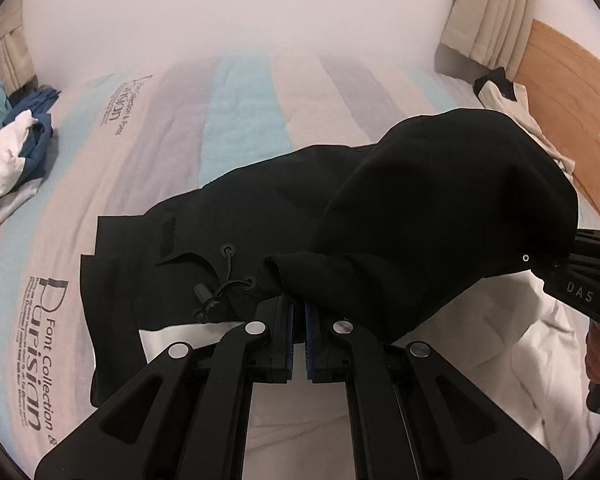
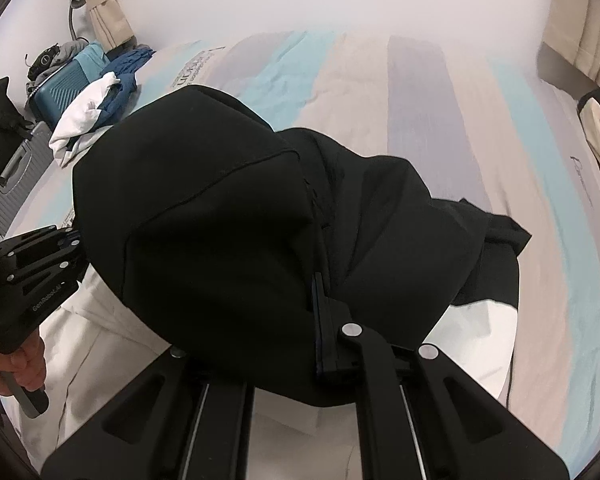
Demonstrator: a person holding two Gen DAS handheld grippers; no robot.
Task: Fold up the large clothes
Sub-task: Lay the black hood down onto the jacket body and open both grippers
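A large black garment (image 1: 340,208) with a drawcord and toggle (image 1: 220,284) lies partly spread on the striped bedspread (image 1: 244,120). Part of it is lifted into a dome between the two grippers. My left gripper (image 1: 299,306) sits at the bottom centre of the left wrist view, its blue pads shut on an edge of the black fabric. In the right wrist view the garment (image 2: 204,232) drapes over my right gripper (image 2: 316,300). Only one finger (image 2: 326,320) shows there, and it is pressed into the cloth. Each gripper also appears at the side of the other's view: the right gripper (image 1: 556,264) and the left gripper (image 2: 74,240).
A pile of white and blue clothes (image 1: 16,160) lies at the bed's left edge, with a teal suitcase (image 2: 68,80) and a grey one (image 2: 24,168) beyond it. A wooden headboard (image 1: 572,92) and a cream item with black trim (image 1: 508,100) are on the right. Rumpled white sheet (image 1: 520,360) lies nearest me.
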